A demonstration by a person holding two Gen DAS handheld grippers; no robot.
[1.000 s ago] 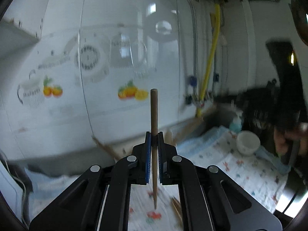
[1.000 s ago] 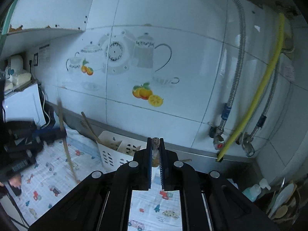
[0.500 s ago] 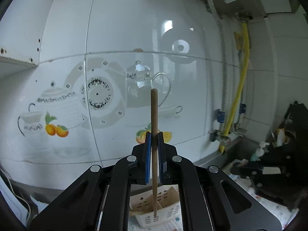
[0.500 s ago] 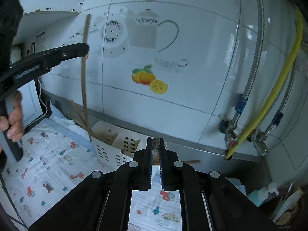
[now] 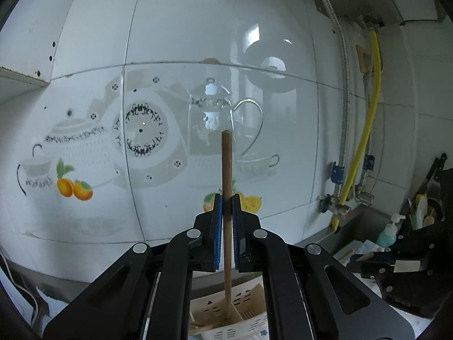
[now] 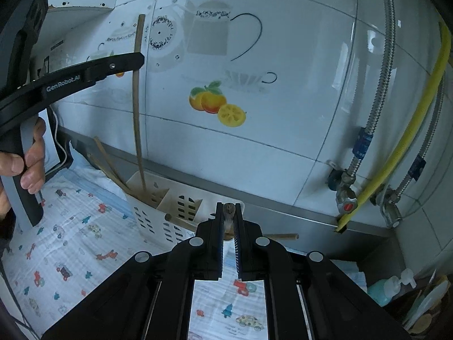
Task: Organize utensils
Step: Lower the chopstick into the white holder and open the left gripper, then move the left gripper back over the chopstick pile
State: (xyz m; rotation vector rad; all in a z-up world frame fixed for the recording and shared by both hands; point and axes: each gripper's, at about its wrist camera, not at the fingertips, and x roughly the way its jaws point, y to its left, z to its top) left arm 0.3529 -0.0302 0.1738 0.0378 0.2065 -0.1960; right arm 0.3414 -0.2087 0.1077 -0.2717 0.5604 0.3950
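**Mia:** White wall tiles [image 6: 283, 130] with a painted teapot and oranges stand behind a cloth with little cars [image 6: 70, 240] on it. What is the left gripper [image 5: 226, 198] doing?

**Ben:** Its two blue pads are squeezed tight on a long brown wooden chopstick [image 5: 226, 204]. The stick stands straight up, and its thin end is poking down into the white plastic basket with holes [image 6: 170, 212] by the wall.

**Mia:** And the right gripper [image 6: 228, 212]?

**Ben:** Its pads are closed on the end of another small wooden stick [image 6: 228, 215]. It waits near the basket.

**Mia:** How should the left one finish?

**Ben:** I think it should keep the stick straight, go down slowly into one slot, miss the sticks already leaning there [image 6: 110, 161], and let go only when the tip is deep inside.
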